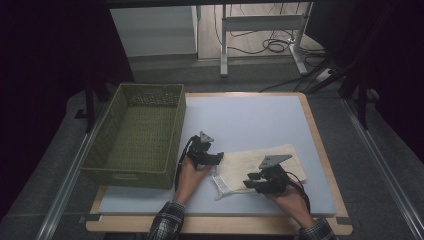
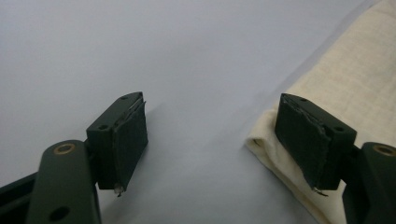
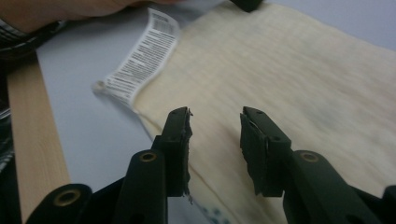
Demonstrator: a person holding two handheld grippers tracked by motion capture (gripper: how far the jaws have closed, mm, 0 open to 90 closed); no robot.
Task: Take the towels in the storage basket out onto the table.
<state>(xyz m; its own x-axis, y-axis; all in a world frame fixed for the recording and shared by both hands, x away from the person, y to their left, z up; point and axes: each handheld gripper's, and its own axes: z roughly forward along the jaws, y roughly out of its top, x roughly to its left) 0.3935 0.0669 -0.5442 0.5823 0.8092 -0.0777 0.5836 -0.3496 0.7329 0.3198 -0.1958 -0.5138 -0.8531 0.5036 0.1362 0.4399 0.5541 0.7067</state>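
A cream folded cloth (image 1: 260,162) lies on the pale blue table top (image 1: 250,120), with a white care label (image 1: 220,183) at its near left corner. My left gripper (image 1: 216,157) is open at the cloth's left edge. In the left gripper view the cloth's folded corner (image 2: 266,144) lies beside the right jaw, and bare table shows between the jaws. My right gripper (image 1: 254,180) is open, low over the cloth's near edge. In the right gripper view its jaws stand apart above the cloth (image 3: 299,74), with the label (image 3: 140,60) ahead to the left.
A green woven basket (image 1: 140,132) stands at the table's left side, close to my left hand. The table's wooden edge (image 1: 220,224) runs along the front. Beyond the table are desk legs and cables (image 1: 270,45) on the floor.
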